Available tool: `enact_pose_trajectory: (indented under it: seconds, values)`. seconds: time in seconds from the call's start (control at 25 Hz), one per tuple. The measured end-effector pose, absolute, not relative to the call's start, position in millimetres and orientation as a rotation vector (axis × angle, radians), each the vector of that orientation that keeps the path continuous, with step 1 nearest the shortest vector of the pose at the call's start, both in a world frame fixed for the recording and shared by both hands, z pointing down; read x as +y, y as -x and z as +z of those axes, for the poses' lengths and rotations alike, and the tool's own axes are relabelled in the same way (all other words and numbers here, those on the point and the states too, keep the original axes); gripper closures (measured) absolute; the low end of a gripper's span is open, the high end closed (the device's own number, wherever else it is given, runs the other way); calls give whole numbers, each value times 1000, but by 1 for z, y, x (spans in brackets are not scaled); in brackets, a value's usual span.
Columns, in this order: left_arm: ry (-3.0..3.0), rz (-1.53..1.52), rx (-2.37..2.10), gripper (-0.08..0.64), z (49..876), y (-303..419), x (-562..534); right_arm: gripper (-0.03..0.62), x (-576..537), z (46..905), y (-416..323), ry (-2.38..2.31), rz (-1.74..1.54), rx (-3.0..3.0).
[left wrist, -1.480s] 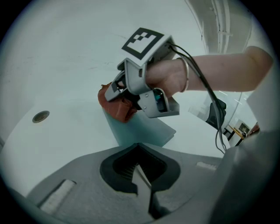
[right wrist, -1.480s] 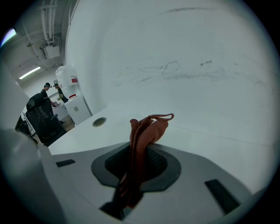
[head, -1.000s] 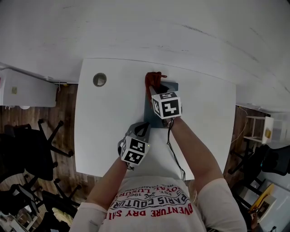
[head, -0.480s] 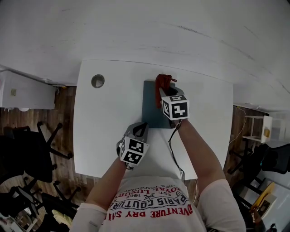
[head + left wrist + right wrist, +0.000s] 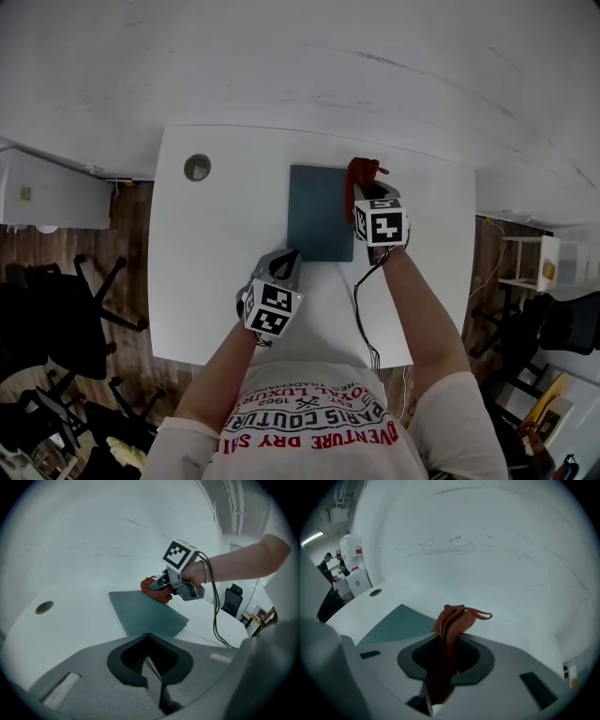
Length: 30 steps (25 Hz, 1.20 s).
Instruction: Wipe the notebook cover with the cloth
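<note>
My right gripper had its jaws clamped on the red cloth. In the right gripper view the cloth ran up between them in a narrow bunched fold and spilled out past the tips, one thin loop of thread sticking off to the right. The cloth sat at the far right corner of the dark teal notebook. From the left gripper view it appeared to meet that corner of the cover, though I could not tell whether it pressed on it. The notebook lay flat and closed on the white table, toward the far edge and close to the white wall. In the right gripper view most of its cover stretched away to the left of the cloth. My left gripper was at the notebook's near left corner, over bare tabletop. Its jaws were closed together with nothing between them. A round grommet hole sat in the table's far left part, well apart from the notebook. A black cable trailed back from my right gripper along my forearm.
</note>
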<state>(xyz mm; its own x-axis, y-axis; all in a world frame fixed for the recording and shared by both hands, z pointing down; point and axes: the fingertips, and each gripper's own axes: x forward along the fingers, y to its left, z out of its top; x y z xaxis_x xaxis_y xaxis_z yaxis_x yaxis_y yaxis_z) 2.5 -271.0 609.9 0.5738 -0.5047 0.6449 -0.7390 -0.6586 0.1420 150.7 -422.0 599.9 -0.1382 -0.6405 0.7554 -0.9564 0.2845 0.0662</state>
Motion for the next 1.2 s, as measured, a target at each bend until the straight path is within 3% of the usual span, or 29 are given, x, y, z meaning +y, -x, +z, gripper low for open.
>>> enact_pose_trajectory:
  seconds: [0.2, 0.6, 0.92, 1.2]
  values:
    - [-2411, 809, -1007, 551, 610, -3, -270, 510, -411, 583, -157, -1452, 583, -1863]
    - [-2417, 807, -989, 551, 610, -4, -271, 511, -377, 539, -46, -1213, 518, -2146]
    - [-2400, 800, -954, 551, 611, -3, -269, 511, -369, 573, 6, -1115, 662, -2180]
    - [-2403, 801, -968, 551, 611, -1, -270, 511, -375, 598, 3, -1151, 829, -2154]
